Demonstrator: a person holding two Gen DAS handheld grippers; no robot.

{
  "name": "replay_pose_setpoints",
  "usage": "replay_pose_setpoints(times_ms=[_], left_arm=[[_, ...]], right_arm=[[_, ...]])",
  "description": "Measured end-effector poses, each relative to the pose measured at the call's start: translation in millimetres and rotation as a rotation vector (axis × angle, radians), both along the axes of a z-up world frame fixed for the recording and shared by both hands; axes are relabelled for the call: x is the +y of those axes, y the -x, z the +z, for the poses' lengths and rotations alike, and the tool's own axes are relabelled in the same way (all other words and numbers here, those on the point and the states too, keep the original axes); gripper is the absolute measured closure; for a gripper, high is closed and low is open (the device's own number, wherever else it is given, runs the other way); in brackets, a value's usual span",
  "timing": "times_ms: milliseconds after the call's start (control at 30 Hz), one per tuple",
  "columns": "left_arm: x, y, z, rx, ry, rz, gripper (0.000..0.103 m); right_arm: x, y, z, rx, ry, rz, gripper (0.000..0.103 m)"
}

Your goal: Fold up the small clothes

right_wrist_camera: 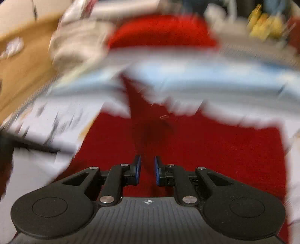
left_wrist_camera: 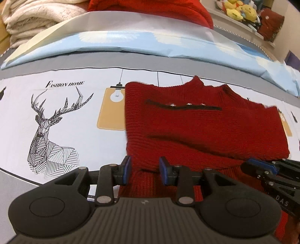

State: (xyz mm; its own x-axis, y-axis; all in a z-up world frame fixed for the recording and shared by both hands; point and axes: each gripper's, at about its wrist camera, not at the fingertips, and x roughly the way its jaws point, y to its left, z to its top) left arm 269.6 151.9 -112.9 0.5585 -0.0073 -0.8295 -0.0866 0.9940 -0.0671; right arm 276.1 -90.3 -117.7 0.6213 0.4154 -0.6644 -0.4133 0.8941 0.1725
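A dark red knit sweater [left_wrist_camera: 196, 127] with a black trim line and small studs lies partly folded on the printed bed sheet [left_wrist_camera: 75, 116]. In the left wrist view my left gripper [left_wrist_camera: 145, 172] is shut on a thick bunch of its near edge, which fills the space between the blue pads. My right gripper [left_wrist_camera: 262, 166] comes in low from the right at the sweater's near right edge. The right wrist view is badly blurred. There the right gripper [right_wrist_camera: 147, 169] has its pads close together on a strip of the red sweater [right_wrist_camera: 215, 150] that rises away from them.
A light blue quilt [left_wrist_camera: 131, 43] lies folded across the bed behind the sweater. A cream blanket [left_wrist_camera: 33, 18] is piled at the back left, and another red garment [left_wrist_camera: 150, 7] at the back middle. Plush toys [left_wrist_camera: 240, 9] sit on a shelf at the back right.
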Motion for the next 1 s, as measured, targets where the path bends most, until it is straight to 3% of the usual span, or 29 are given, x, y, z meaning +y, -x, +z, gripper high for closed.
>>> replay_pose_setpoints(times_ms=[33, 200, 400, 667, 700, 867, 1000], left_arm=[[1, -1, 0, 0.000, 0.008, 0.007, 0.067], [8, -3, -3, -0.009, 0.071, 0.052, 0.067], [14, -8, -9, -0.067, 0.258, 0.129, 0.069], [32, -17, -43, -0.074, 0.506, 0.268, 0.064], [35, -17, -47, -0.078, 0.529, 0.278, 0.060], [54, -23, -62, -0.077, 0.642, 0.346, 0.059], [56, -29, -67, -0.090, 0.636, 0.364, 0.065]], right_arm=[[-2, -1, 1, -0.001, 0.003, -0.018, 0.089], [-33, -18, 7, 0.009, -0.099, -0.198, 0.069], [-67, -36, -31, 0.211, -0.097, -0.392, 0.070], [-64, -21, -2, 0.244, -0.110, -0.352, 0.069], [-66, -18, 0, 0.249, -0.124, -0.347, 0.069], [-63, -16, 2, 0.256, -0.133, -0.304, 0.069], [-72, -23, -3, 0.283, -0.135, -0.343, 0.069]])
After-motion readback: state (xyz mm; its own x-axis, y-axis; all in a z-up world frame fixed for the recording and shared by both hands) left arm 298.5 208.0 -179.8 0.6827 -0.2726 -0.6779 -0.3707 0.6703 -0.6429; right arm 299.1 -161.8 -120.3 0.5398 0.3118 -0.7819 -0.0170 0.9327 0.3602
